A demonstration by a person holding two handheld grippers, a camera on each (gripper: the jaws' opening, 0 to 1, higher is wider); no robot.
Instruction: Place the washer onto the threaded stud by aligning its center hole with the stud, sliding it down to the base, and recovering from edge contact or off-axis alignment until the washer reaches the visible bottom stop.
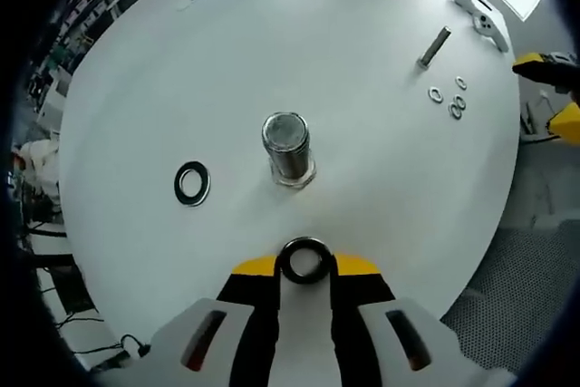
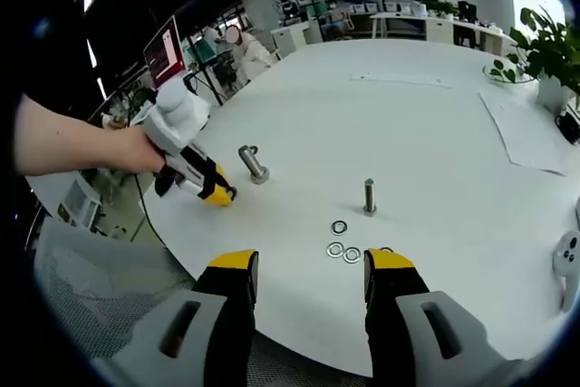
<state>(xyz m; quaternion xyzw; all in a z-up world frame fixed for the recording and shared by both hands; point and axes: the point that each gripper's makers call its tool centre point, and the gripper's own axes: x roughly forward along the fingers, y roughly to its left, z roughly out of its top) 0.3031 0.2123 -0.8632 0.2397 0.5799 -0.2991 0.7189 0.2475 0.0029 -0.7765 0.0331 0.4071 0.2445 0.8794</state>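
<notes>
left gripper (image 1: 304,265) clamping the washer (image 1: 304,260) flat between its tips | threaded stud (image 1: 288,149) standing upright just ahead — axis vertical, washer hole needing to come over its top | right gripper (image 2: 311,271) hanging apart, empty, farther off | spare washer (image 1: 192,182) lying on the table (image 1: 362,70)

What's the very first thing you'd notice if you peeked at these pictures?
In the left gripper view, a fat threaded stud stands upright in the middle of the round white table. Just below it, the left gripper pinches a dark washer between its yellow tips, and another washer lies flat to the stud's left. In the right gripper view, the right gripper gapes open near three small washers.
</notes>
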